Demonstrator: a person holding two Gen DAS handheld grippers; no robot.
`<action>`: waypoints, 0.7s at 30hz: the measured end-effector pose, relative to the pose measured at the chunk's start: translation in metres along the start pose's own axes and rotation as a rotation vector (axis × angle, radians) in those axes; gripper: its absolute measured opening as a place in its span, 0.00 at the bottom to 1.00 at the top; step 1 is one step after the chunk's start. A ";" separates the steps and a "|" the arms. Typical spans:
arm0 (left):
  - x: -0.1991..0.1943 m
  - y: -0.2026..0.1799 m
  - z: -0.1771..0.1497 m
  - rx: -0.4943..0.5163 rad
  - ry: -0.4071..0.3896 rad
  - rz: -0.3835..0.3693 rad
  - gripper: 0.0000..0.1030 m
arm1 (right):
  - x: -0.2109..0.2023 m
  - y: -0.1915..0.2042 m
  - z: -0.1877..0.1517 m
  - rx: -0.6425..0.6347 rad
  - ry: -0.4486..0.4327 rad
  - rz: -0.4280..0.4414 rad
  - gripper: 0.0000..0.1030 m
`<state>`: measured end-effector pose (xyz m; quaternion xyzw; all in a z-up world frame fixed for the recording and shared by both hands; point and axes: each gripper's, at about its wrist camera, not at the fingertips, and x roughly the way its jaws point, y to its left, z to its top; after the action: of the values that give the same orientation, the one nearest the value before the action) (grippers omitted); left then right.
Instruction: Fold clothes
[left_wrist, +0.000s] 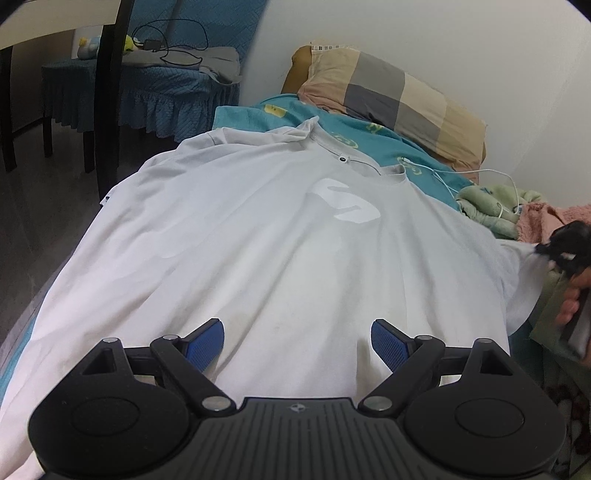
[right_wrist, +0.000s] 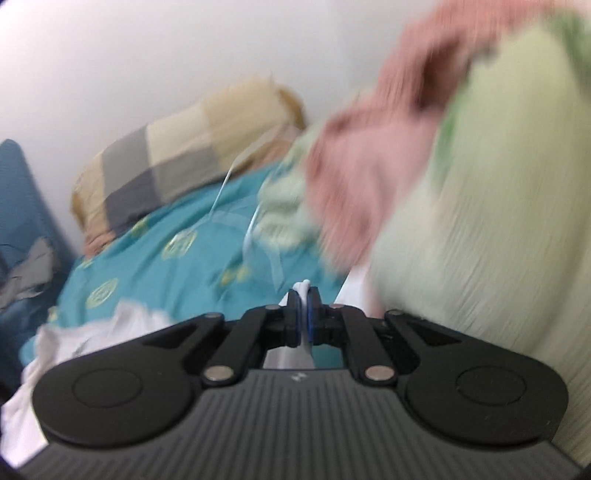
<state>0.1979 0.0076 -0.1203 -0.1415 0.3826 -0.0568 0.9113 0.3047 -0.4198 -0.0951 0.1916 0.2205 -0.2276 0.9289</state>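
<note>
A white T-shirt (left_wrist: 258, 236) with a pale S logo lies spread front up on the bed, collar toward the pillow. My left gripper (left_wrist: 297, 339) is open, its blue pads hovering over the shirt's lower part, holding nothing. My right gripper (right_wrist: 303, 310) is shut on a fold of the white T-shirt (right_wrist: 92, 332), at its right sleeve edge. It also shows at the far right of the left wrist view (left_wrist: 565, 251), pinching the sleeve. The right wrist view is motion-blurred.
A checked pillow (left_wrist: 388, 96) lies at the head of the bed on a teal sheet (left_wrist: 369, 136). Green (left_wrist: 487, 206) and pink (left_wrist: 543, 221) clothes are heaped at the right by the wall, with a white cable (left_wrist: 461, 173). A blue-covered chair (left_wrist: 155, 92) and dark table legs (left_wrist: 107, 92) stand left.
</note>
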 end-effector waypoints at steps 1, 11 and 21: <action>0.000 0.000 0.000 -0.001 -0.001 -0.001 0.86 | 0.000 -0.004 0.012 0.014 -0.007 -0.019 0.06; 0.000 0.006 0.006 -0.033 0.004 -0.002 0.86 | -0.007 0.020 0.042 -0.030 0.075 -0.002 0.06; -0.010 0.020 0.011 -0.076 -0.042 0.030 0.87 | -0.068 0.151 0.007 0.059 0.240 0.310 0.07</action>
<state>0.1989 0.0309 -0.1119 -0.1713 0.3672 -0.0256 0.9139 0.3295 -0.2755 -0.0166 0.2762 0.2905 -0.0638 0.9139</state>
